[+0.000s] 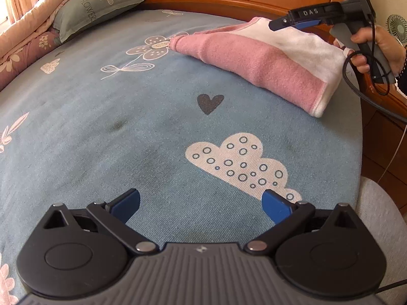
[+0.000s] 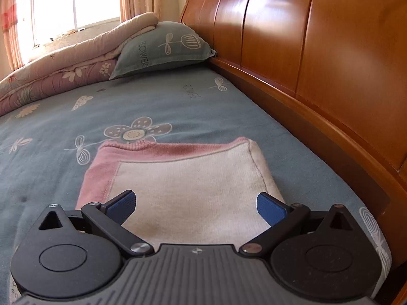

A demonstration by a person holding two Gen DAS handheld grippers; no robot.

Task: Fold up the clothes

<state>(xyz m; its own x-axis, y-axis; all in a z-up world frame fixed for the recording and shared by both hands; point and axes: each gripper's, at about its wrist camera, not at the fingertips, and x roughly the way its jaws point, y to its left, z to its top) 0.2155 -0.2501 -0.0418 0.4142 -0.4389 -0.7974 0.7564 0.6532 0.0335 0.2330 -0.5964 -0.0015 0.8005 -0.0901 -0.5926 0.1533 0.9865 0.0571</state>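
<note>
Hovering spread and empty, the right gripper [image 2: 194, 204] risks snagging the folded sweater [image 2: 193, 185] at frame centre, undoing it; left gripper [image 1: 201, 203] also gapes.

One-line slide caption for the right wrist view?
Open right gripper above folded pink-and-white knit garment on blue patterned bedsheet.

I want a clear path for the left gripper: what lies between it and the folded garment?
Only bare bedsheet, with printed heart and cloud, between the left gripper and the garment, in the left wrist view.

My tongs [image 2: 195, 207]: blue pads, black arms. Folded garment [image 2: 193, 178]: pink and white. Bedsheet [image 1: 127, 117]: grey-blue, flower, cloud, heart prints.
</note>
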